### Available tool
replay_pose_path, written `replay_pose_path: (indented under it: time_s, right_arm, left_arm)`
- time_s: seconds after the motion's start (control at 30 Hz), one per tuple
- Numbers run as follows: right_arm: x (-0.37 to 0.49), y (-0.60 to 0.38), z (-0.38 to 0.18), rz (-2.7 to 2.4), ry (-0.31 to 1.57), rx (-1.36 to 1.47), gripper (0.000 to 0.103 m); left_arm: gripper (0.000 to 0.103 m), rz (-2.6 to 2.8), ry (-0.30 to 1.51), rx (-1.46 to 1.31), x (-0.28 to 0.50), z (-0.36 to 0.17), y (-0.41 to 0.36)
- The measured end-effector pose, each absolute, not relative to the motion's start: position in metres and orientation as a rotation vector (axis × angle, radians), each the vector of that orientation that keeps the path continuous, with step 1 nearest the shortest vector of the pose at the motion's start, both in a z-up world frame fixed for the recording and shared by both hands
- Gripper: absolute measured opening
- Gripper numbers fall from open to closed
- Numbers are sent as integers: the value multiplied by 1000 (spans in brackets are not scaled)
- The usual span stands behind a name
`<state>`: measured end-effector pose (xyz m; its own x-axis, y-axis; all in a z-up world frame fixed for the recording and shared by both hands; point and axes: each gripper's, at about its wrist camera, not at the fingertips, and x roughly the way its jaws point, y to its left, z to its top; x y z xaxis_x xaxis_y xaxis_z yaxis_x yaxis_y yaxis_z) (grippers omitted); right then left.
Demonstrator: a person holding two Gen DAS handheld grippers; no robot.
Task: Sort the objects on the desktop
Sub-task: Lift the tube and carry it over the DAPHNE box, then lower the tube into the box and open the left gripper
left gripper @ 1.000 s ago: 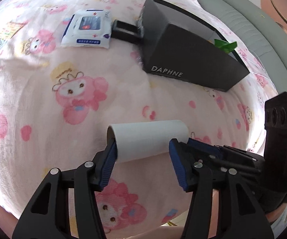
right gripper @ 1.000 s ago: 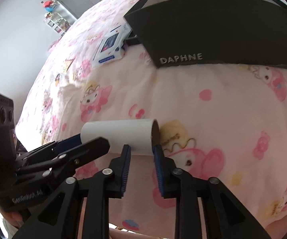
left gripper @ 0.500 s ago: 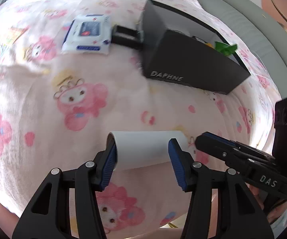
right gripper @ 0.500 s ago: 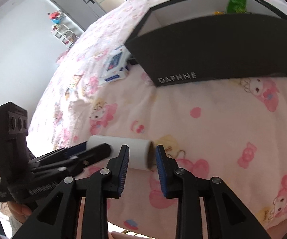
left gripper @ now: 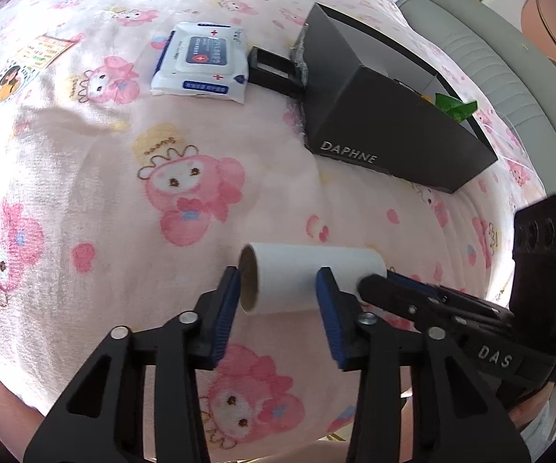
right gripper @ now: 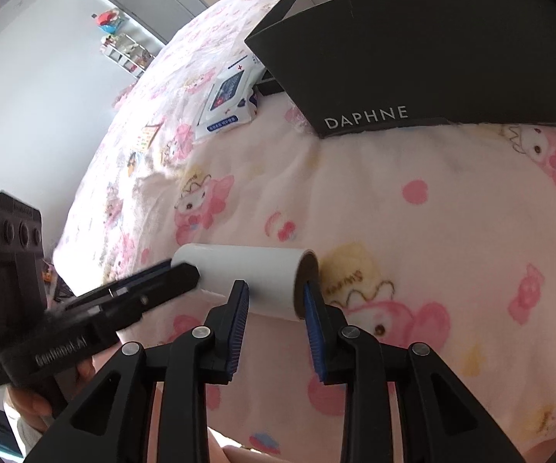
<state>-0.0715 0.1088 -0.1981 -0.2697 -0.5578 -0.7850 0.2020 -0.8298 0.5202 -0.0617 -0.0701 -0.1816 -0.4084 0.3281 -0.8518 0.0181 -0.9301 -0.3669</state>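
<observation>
Left wrist view, roll: a white paper roll (left gripper: pixel 309 279) on a brown cardboard core lies on its side on the pink cartoon-print blanket (left gripper: pixel 96 177), near the front edge and well apart from the box.
Left wrist view, left gripper: the left gripper (left gripper: pixel 278 301) straddles the roll's open left end, one blue pad outside the end face and the other over the roll's middle. Its jaws have just been closing with the roll between them; whether the pads press yet I cannot tell.
Left wrist view, other tool: the right gripper (left gripper: pixel 378 281) comes in from the right at the roll's far end.
Left wrist view, destination: the black box (left gripper: pixel 386 123) marked DAPHNE stands open-topped farther back, something green poking out. A wipes pack (left gripper: pixel 204 63) lies to its left, a small black object between them.

Right wrist view, right gripper: the right gripper (right gripper: pixel 274 297) has its jaws narrowly apart over the roll's right end (right gripper: pixel 255 281). One pad sits on the white side, the other at the cardboard rim, perhaps inside the core; the angle is poor.
Right wrist view, left gripper: it reaches the roll's other end from the left (right gripper: pixel 185 274), held by a hand (right gripper: pixel 34 401).

Doing it well: I judge the step to be grasping the roll for the box. Two pads along a round tube slip easily, so one gripper should get a square, firm bite before lifting. The other should back off rather than pull against it. The soft blanket lets the roll rock, so close slowly.
</observation>
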Motion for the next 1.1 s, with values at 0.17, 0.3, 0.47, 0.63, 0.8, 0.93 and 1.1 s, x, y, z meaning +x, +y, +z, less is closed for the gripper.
replay_pose_path:
  time_s: [0.17,0.3,0.47,0.63,0.8,0.93,1.1]
  right_arm:
    - [-68,106,-184,-2147,-407,1454,28]
    - [-69,124,-163,-2207,-431,1398,28]
    - [-77,143,-136,-2304,-417,1332,28]
    - [-103,161,-102,-2414,-369,1241,28]
    - [-147,178,-78,-2506,-367,1167,28]
    - [-183,181,-82,-2536,-360,1183,28]
    - [-211,182,-109,-2501,-393,1261,28]
  left_arm:
    - [35,2488,-377,-1550,-64,-166,-54]
    - [35,2458,-390,-1497,-70,-152,-44]
    - [35,2456,-327,-1409,-89,-127,-19]
    - [36,2484,-283,-1283,-132,-93,2]
    - [36,2515,-264,-1191,-178,-73,18]
    - [36,2515,-282,-1210,-211,-82,22]
    - [35,2508,-286,-1289,-236,-106,23]
